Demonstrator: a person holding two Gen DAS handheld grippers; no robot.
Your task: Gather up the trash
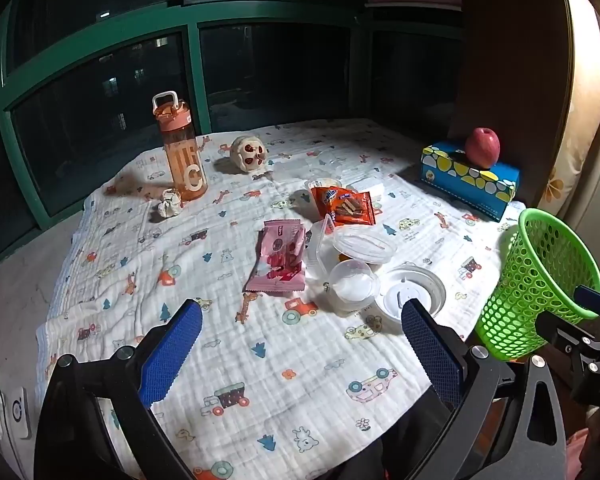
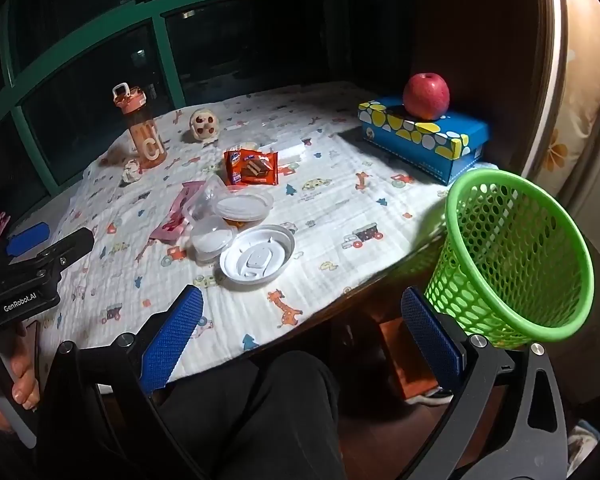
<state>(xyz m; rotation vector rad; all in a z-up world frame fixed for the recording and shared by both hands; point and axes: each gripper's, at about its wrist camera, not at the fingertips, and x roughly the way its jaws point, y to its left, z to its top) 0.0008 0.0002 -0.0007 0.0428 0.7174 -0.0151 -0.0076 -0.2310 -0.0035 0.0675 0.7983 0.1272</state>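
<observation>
Pink wrapper (image 1: 278,258) ahead of open left tongs (image 1: 300,350), untouched

1. the green basket (image 2: 516,256) stands tilted at the table's near right edge.
2. behind the basket, a red apple (image 2: 426,96) sits on a blue box (image 2: 424,140).
3. left of the basket lie a white lid (image 2: 256,258), clear cups (image 2: 220,220) and an orange wrapper (image 2: 252,168).
4. the right gripper (image 2: 300,336), jaws wide apart and empty, hovers just left of the basket.

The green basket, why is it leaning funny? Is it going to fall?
The green basket sits tilted at the table's right edge, its open mouth tipped sideways rather than up. It looks empty. Whether something props it from below is hidden, so I cannot tell if it will fall.
</observation>
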